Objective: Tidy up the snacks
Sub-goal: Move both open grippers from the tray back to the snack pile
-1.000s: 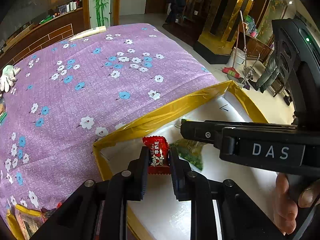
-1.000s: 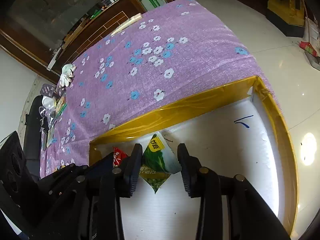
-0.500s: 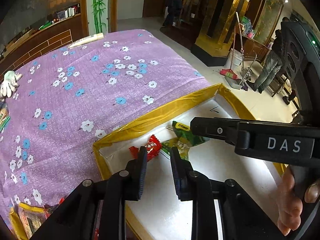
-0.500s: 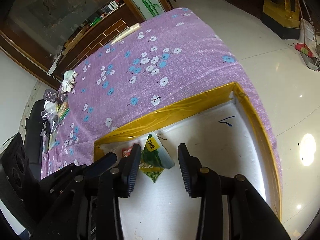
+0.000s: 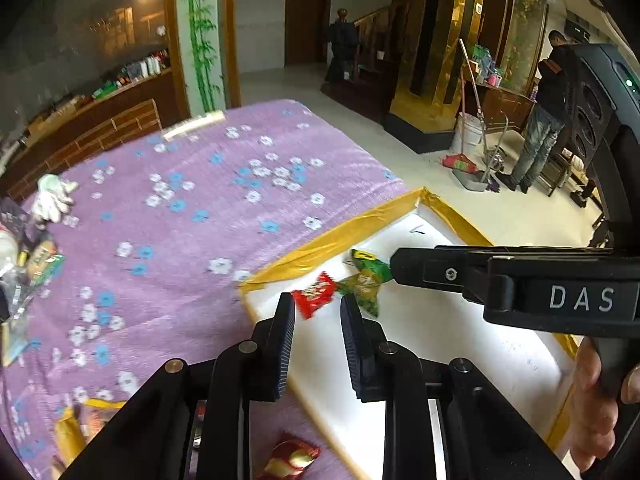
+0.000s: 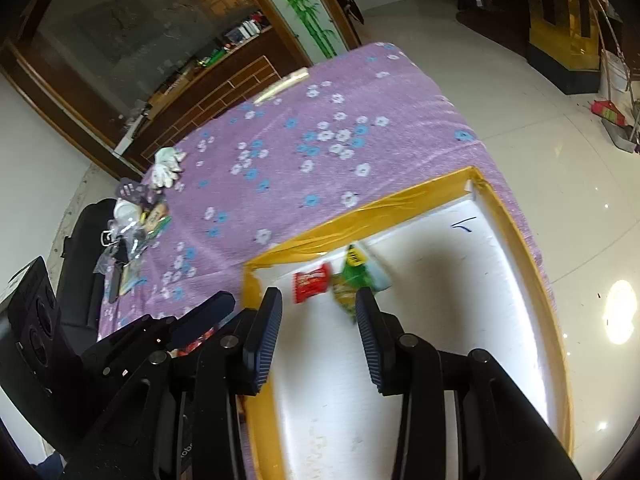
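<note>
A white box with yellow-taped rim (image 5: pixel 340 236) (image 6: pixel 360 216) sits on the purple flowered tablecloth. Inside its far left corner lie a red snack packet (image 5: pixel 314 294) (image 6: pixel 311 281) and green snack packets (image 5: pixel 366 276) (image 6: pixel 352 280). My left gripper (image 5: pixel 316 320) is open and empty, just short of the red packet. My right gripper (image 6: pixel 318 312) is open and empty above the box, near the green packets. The right gripper's body shows in the left wrist view (image 5: pixel 520 288). More snack packets (image 5: pixel 290 458) lie on the cloth at the near left.
A white glove (image 5: pixel 52 198) (image 6: pixel 166 166) and a pile of small items (image 6: pixel 132 232) lie at the table's left edge. A pale stick (image 5: pixel 194 126) lies at the far edge. Beyond the table are tiled floor, a broom and bucket, and a standing person (image 5: pixel 548 112).
Both grippers let go of their packets and pulled back and up. The red packet and the green packet now lie loose in the box corner.
</note>
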Demonstrator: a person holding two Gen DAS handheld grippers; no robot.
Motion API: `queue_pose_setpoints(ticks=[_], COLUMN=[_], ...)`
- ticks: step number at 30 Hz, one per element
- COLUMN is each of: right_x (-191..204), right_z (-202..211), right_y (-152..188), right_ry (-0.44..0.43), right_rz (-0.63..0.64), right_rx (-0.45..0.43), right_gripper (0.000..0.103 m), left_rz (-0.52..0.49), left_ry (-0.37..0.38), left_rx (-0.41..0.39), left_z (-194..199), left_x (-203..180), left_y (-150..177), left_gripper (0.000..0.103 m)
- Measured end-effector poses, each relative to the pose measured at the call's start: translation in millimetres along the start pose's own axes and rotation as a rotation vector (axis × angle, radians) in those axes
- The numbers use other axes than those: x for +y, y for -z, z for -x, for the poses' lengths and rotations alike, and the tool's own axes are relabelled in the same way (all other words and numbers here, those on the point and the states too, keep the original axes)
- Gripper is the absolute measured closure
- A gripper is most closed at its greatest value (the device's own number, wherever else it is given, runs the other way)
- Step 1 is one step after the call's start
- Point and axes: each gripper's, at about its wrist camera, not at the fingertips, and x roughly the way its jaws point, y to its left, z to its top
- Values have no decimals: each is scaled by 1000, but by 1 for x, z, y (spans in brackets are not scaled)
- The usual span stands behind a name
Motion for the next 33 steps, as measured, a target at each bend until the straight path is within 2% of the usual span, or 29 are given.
queue_pose_setpoints(ticks=[8, 24, 30, 33], right_x=[45, 128, 149, 155], right_z=[1, -25, -35, -40], right_y=[18, 53, 71, 87], right_ry=[-33, -95, -120, -133], right_rz=[53, 171, 202, 213], right_rx=[6, 77, 112, 148], right_gripper=[66, 66, 66, 66], left_rz=[13, 66, 135, 243], left_ry=[-56, -209, -239, -232], left_rx=[-43, -59, -31, 14], left_z=[37, 81, 98, 110], left_x=[28, 92, 124, 149], left_y=[13, 53, 89, 123], left_gripper=[80, 79, 79, 79])
